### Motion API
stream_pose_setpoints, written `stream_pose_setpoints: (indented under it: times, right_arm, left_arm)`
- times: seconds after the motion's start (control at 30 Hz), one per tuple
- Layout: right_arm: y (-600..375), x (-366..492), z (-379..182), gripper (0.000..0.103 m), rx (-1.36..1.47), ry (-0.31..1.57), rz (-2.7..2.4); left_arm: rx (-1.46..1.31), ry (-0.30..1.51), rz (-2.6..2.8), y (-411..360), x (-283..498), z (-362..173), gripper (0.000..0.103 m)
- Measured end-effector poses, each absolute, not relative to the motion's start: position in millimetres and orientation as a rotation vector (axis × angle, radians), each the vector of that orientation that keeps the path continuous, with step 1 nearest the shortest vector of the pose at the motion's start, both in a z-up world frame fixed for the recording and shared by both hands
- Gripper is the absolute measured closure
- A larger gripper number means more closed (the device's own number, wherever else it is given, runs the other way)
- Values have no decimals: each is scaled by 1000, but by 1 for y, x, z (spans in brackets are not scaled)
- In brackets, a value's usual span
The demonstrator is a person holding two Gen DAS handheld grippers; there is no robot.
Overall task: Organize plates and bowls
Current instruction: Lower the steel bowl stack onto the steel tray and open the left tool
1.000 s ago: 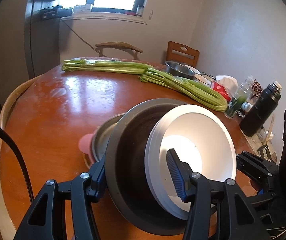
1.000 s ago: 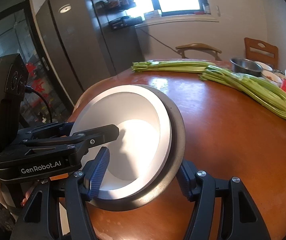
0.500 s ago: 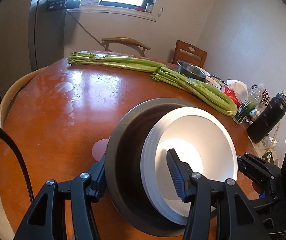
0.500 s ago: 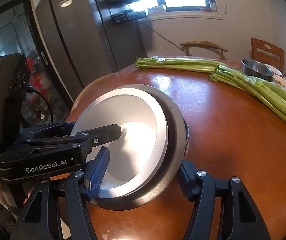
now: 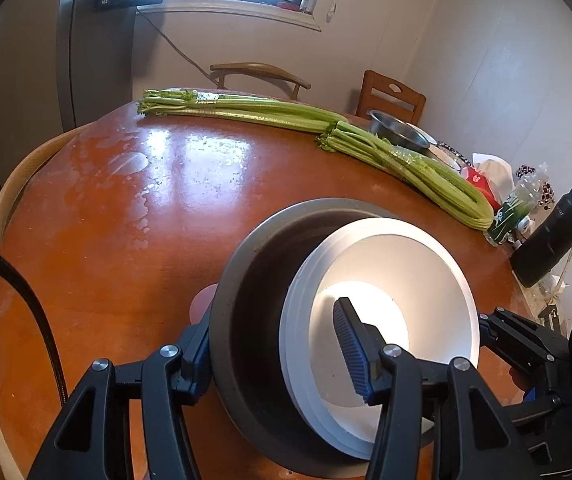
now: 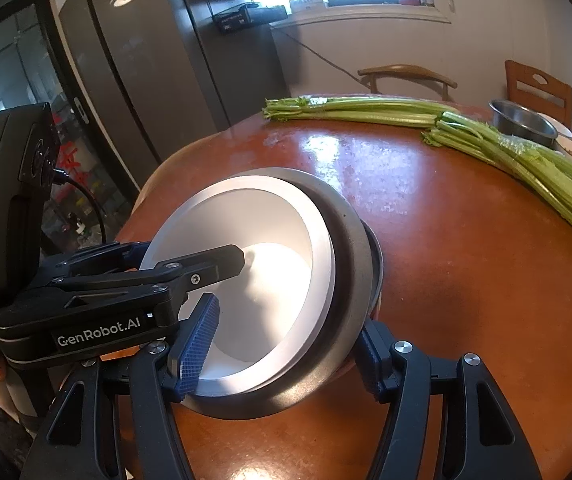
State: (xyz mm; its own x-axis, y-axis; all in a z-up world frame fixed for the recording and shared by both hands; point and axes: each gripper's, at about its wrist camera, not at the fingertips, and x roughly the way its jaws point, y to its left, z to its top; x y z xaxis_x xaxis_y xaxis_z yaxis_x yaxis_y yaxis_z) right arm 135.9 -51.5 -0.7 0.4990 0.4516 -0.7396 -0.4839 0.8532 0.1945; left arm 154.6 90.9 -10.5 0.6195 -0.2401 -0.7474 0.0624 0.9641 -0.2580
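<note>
In the left wrist view, we are gripping the grey metal bowl and the white bowl nested in it with our left gripper, one pad outside, one inside, above the table. In the right wrist view, our right gripper is clamping their opposite rim.

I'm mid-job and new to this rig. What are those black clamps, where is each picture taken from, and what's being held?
Each black clamp is a hand-held two-finger gripper with a camera looking along its fingers, one picture per hand. Together, the left gripper and right gripper grip a stack from opposite sides: white bowls nested in a grey metal bowl, tilted above the round wooden table. Each has one finger inside and one outside. Celery, a steel bowl and a black flask lie beyond.
</note>
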Motion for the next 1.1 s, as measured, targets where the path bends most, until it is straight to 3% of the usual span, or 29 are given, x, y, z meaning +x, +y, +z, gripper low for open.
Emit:
stream_pose_setpoints:
  times: [1.1]
  right_arm:
    - [-51, 141, -9, 37, -67, 863, 530]
  left_arm:
    - [-137, 850, -81, 91, 159, -14, 49]
